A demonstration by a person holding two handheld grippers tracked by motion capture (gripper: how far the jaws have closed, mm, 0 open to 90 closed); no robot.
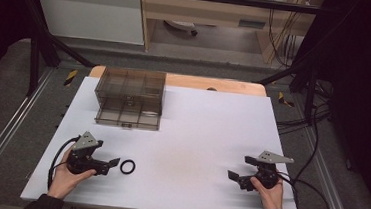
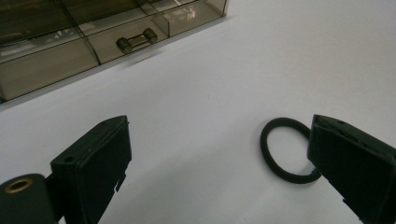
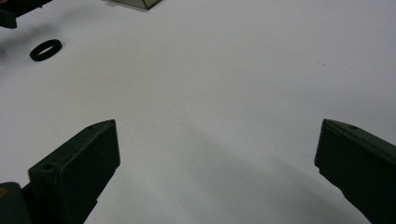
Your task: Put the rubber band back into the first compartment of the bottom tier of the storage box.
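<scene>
The high view looks down and forward over the whole white table [image 1: 196, 130]. Each gripper view rides low, close to the tabletop, looking along its jaws. All three share the black ring [image 1: 127, 166] [image 2: 285, 149] [image 3: 45, 49] at the near left.

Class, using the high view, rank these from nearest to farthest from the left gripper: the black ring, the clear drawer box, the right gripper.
1. Black ring, just off the left gripper tips.
2. Clear drawer box, at the table's far side.
3. Right gripper, across the table.
</scene>
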